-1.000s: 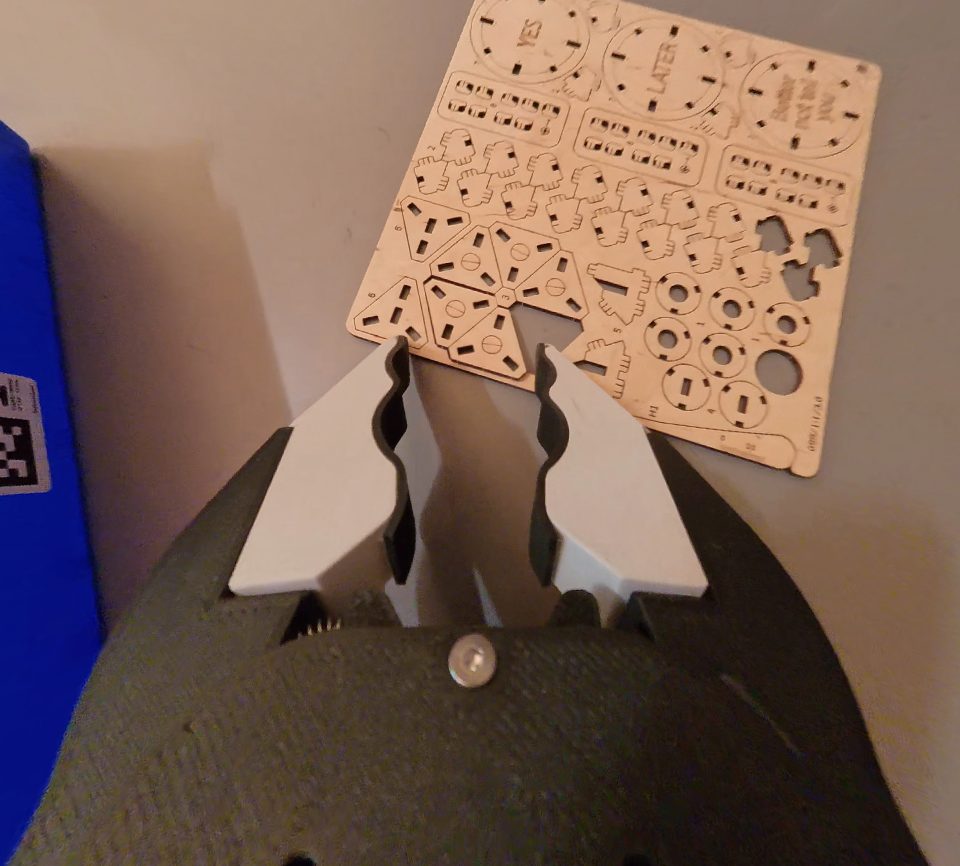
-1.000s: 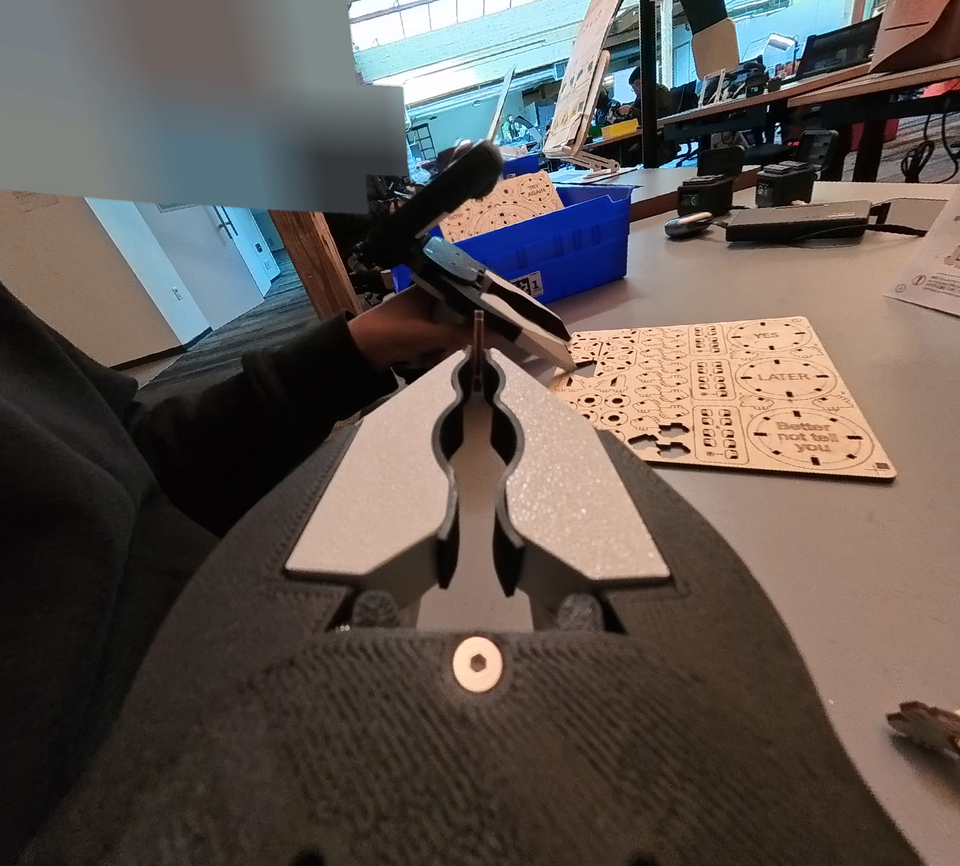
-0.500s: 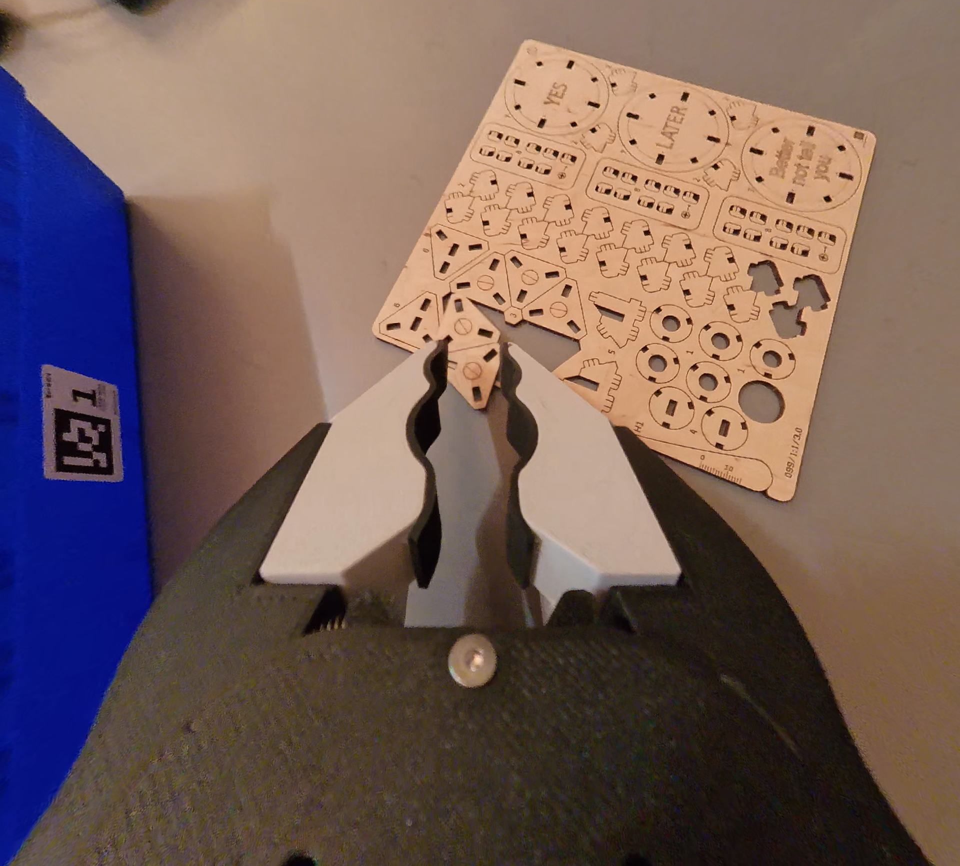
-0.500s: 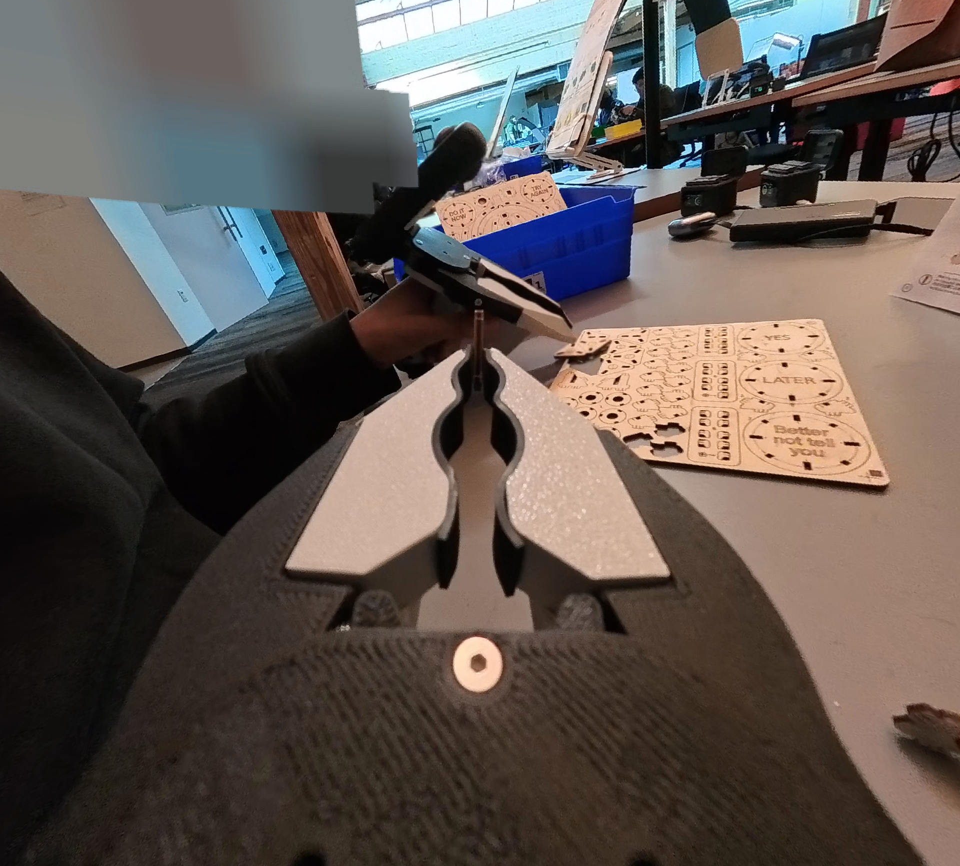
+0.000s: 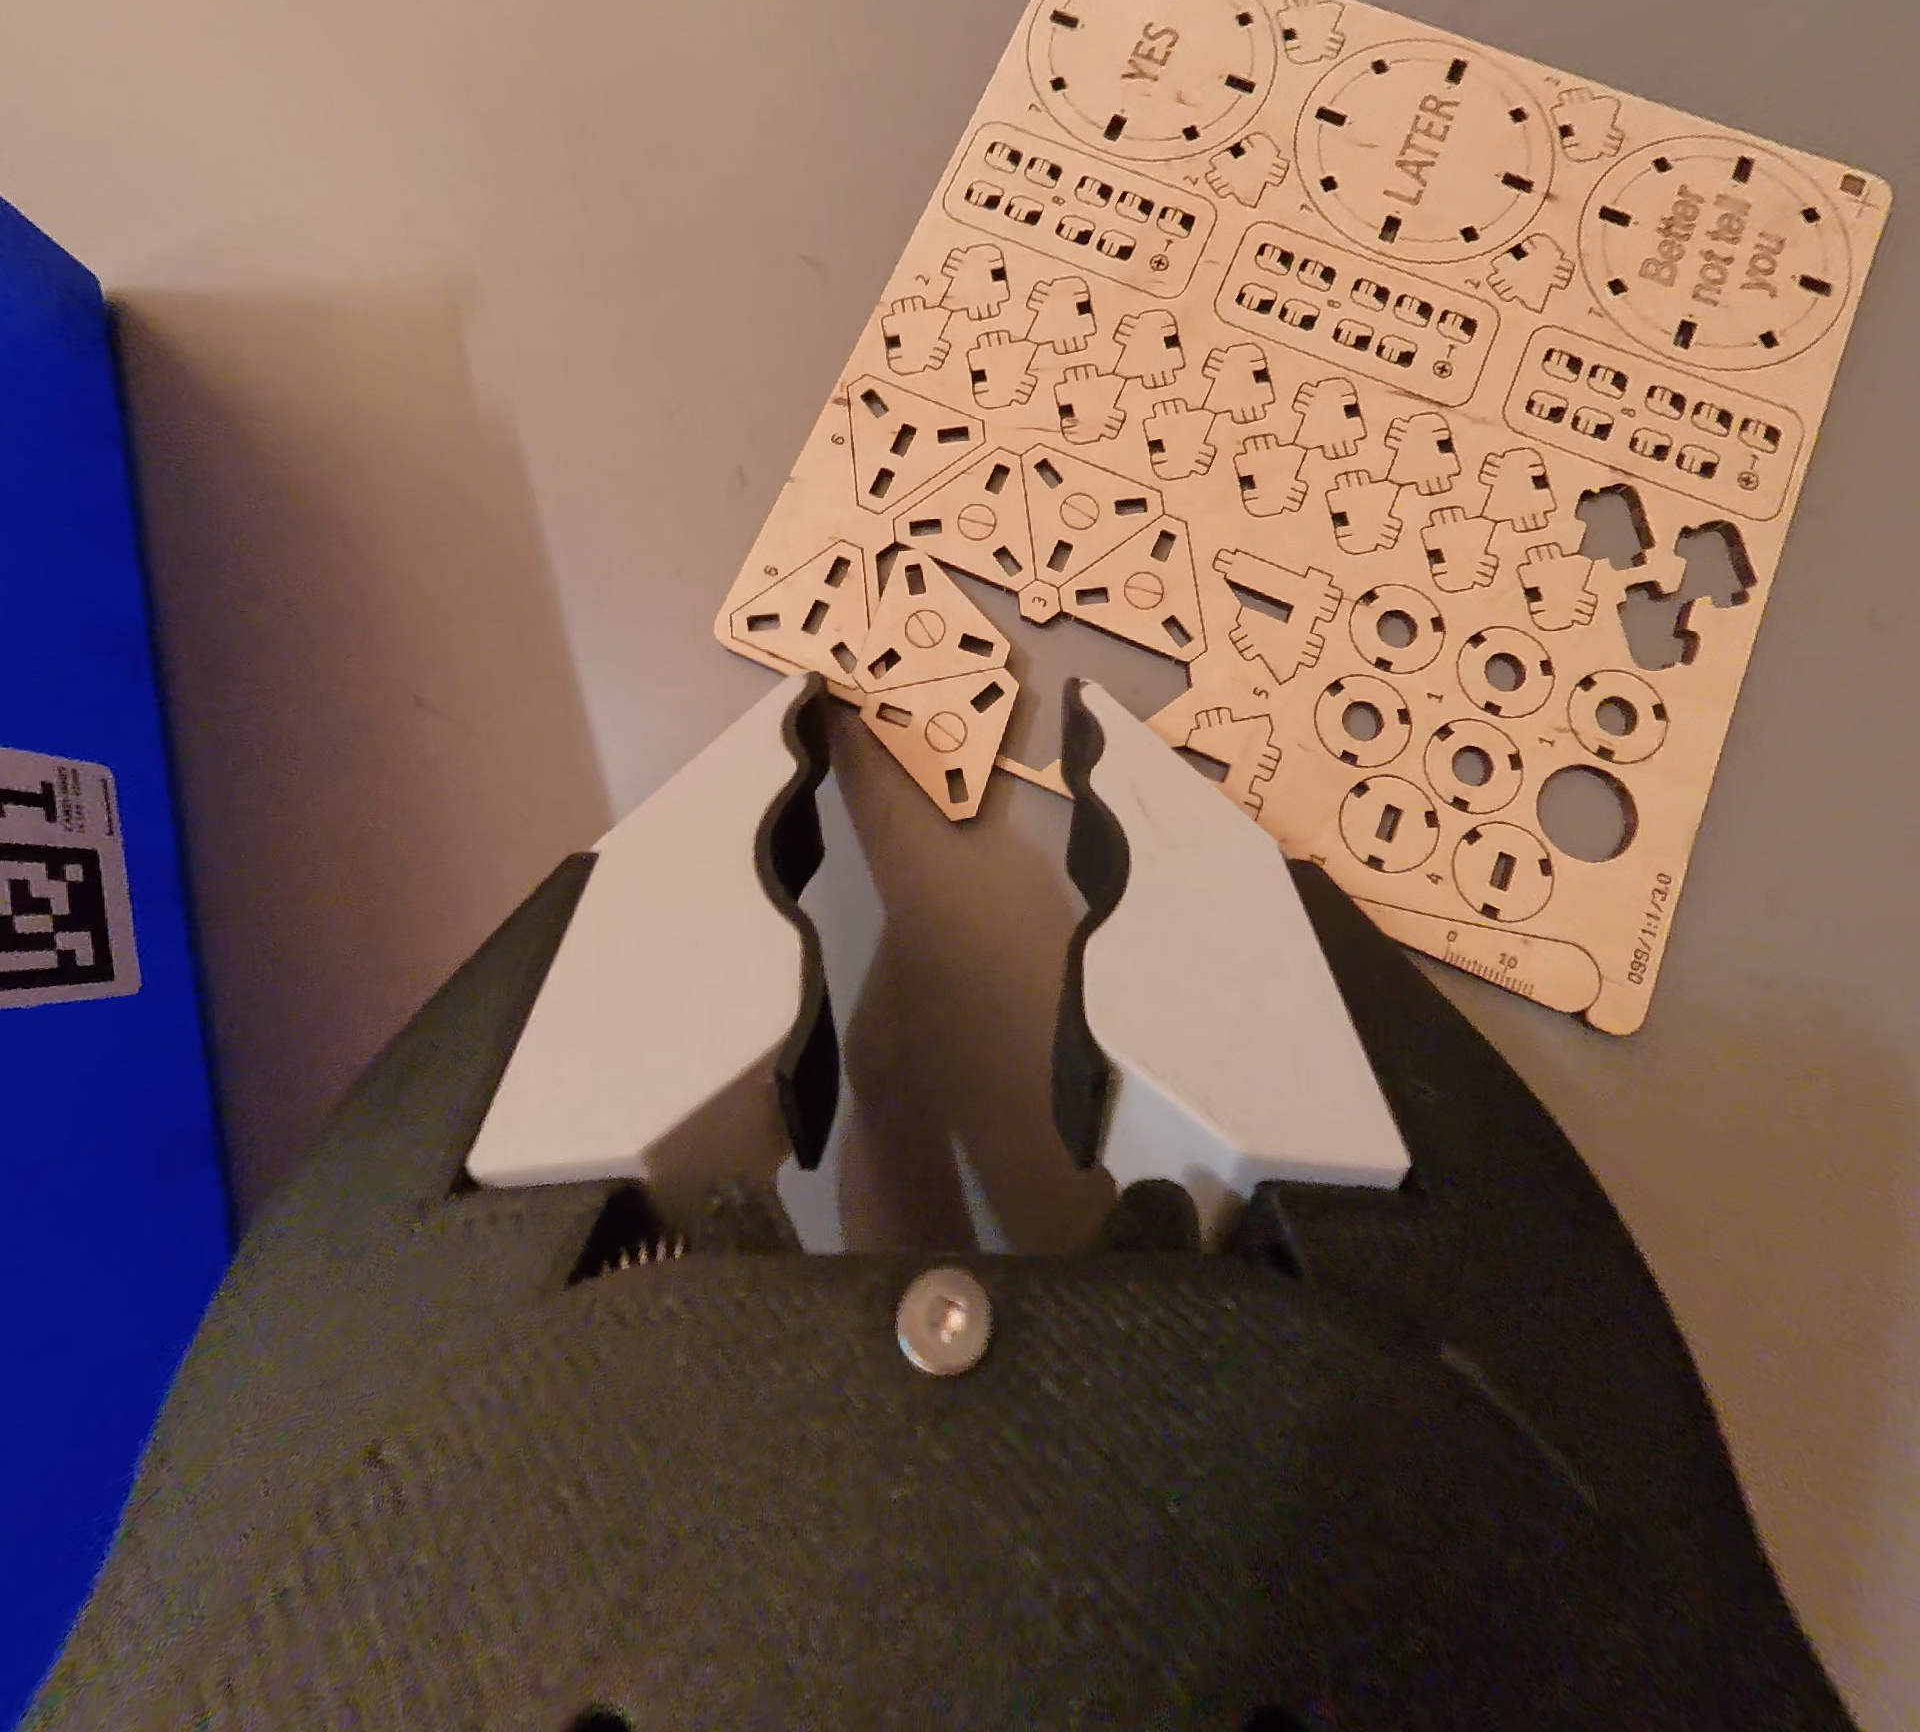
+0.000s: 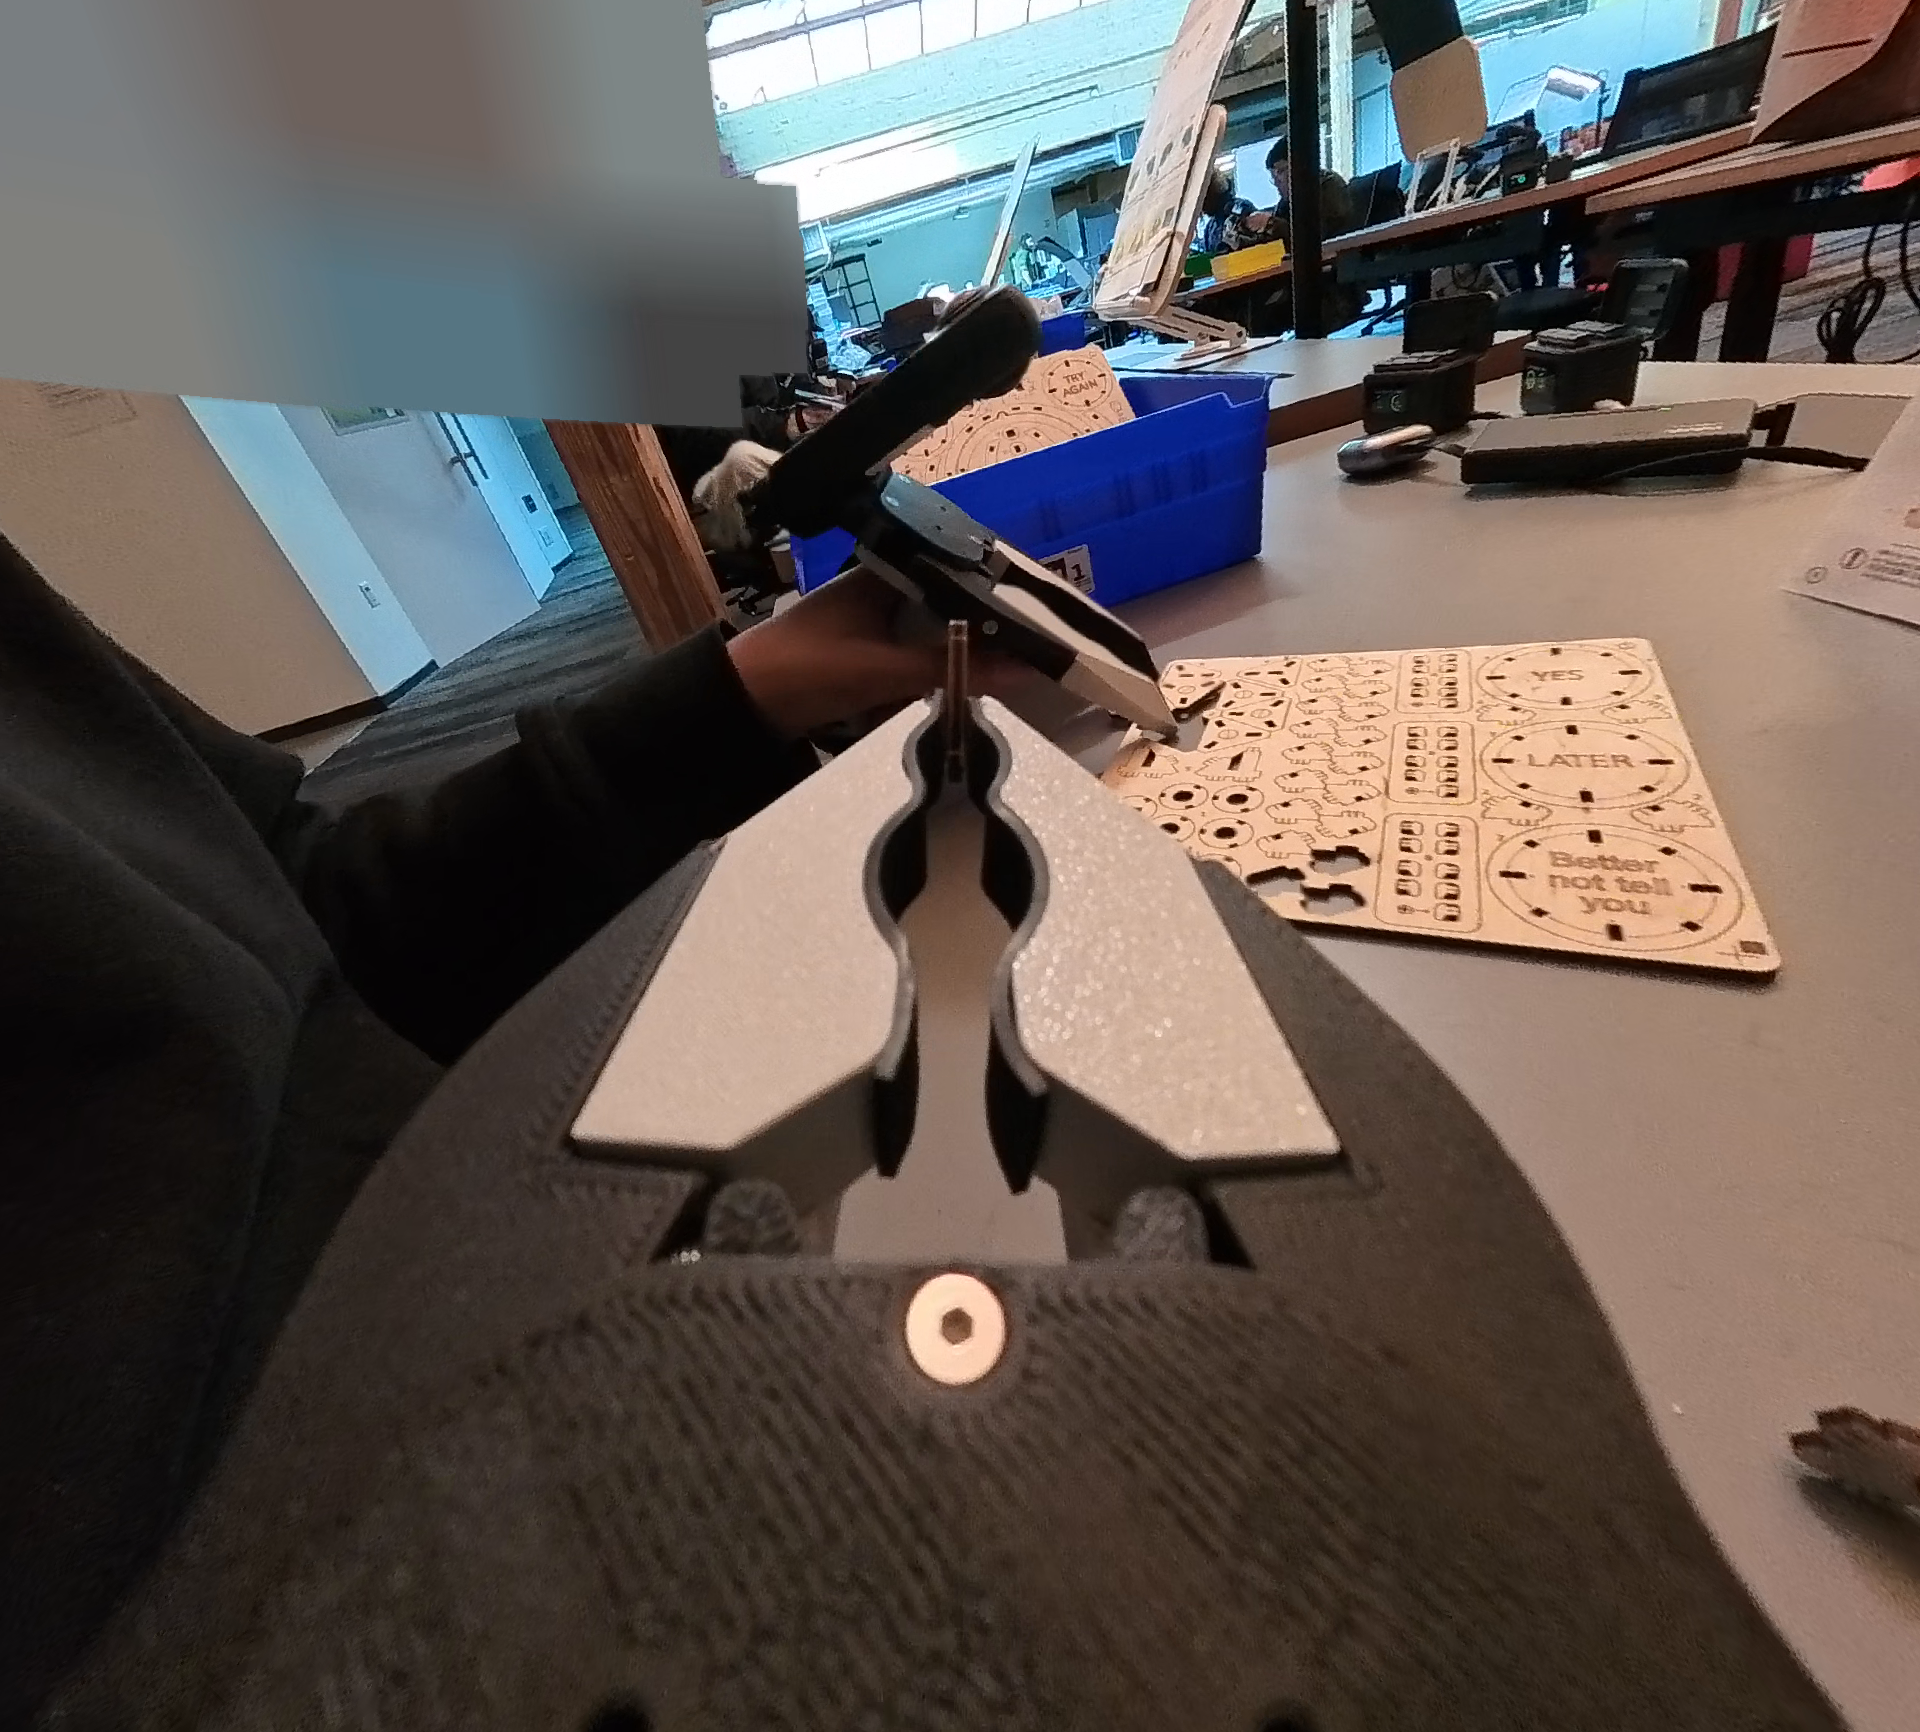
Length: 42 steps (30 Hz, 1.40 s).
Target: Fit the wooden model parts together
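Note:
A laser-cut wooden parts sheet (image 5: 1382,394) lies flat on the grey table (image 5: 623,124). My left gripper (image 5: 940,711) is open at the sheet's near edge. A joined pair of triangular pieces (image 5: 930,690) sits skewed, half out of its cutout, between and just beyond the fingertips; neither pad presses on it. In the right wrist view the left gripper (image 6: 1127,700) points down at the sheet (image 6: 1507,809). My right gripper (image 6: 956,732) is shut on a thin flat wooden piece (image 6: 956,680), seen edge-on and sticking up past the tips.
A blue bin (image 5: 62,643) stands close on the left; the right wrist view shows it (image 6: 1122,508) holding more sheets. A small loose wooden part (image 6: 1860,1474) lies at the near right. Black devices (image 6: 1610,435) and a paper (image 6: 1860,570) lie farther back.
My left gripper closed on the triangular pair, pulled it partly out of the sheet, then opened and let it go. The pair now lies skewed. The right gripper has not moved.

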{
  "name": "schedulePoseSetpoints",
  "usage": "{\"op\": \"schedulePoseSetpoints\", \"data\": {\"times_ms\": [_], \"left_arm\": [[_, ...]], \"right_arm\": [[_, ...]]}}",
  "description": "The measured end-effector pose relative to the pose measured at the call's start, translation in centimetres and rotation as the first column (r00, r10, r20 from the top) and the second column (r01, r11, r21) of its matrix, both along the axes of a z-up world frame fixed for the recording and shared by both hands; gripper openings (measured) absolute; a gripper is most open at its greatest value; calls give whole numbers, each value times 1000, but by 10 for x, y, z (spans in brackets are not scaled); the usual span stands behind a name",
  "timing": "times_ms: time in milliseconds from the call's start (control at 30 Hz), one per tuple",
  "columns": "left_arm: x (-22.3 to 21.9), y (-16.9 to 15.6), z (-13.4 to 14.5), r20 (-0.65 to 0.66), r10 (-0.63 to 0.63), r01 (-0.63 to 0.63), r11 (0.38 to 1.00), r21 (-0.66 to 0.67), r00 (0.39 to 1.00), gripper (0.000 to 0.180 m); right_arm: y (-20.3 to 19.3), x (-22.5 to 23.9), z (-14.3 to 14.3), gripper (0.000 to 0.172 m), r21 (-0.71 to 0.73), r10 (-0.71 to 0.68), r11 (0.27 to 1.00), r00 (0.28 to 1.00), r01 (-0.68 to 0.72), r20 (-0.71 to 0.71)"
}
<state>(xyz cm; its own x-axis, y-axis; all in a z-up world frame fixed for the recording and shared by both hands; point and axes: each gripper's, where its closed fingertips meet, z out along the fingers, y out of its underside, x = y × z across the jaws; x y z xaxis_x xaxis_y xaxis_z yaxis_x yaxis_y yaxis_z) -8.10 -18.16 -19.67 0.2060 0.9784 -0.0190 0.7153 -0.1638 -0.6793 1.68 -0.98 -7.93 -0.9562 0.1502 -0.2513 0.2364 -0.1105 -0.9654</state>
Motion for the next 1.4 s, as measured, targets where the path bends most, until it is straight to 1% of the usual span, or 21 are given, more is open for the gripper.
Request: {"op": "schedulePoseSetpoints", "data": {"times_ms": [67, 333, 533, 833, 1200, 1400], "left_arm": [[1, -3, 2, 3, 6, -6, 1000, -16, 1000, 29], [0, -4, 12, -48, 37, -35, 999, 30, 998, 29], [-6, -6, 11, -28, 73, -74, 997, -22, 997, 29], [-3, 1, 5, 41, 78, -74, 992, -104, 996, 28], [-8, -1, 5, 31, 101, -95, 981, -171, 994, 28], [-8, -1, 2, 41, 106, -97, 978, -183, 994, 29]], "right_arm": [[0, 0, 0, 0, -2, 0, 1000, 1000, 0, 2], [0, 1, 0, 0, -2, 3, 1000, 1000, -3, 3], [0, 1, 1, 0, -6, 3, 1000, 1000, -3, 3], [0, 2, 1, 0, -12, 7, 1000, 1000, -7, 8], [1, 2, 2, 0, -21, 12, 1000, 1000, -12, 14], [1, 2, 2, 0, -25, 13, 1000, 1000, -13, 17]]}}
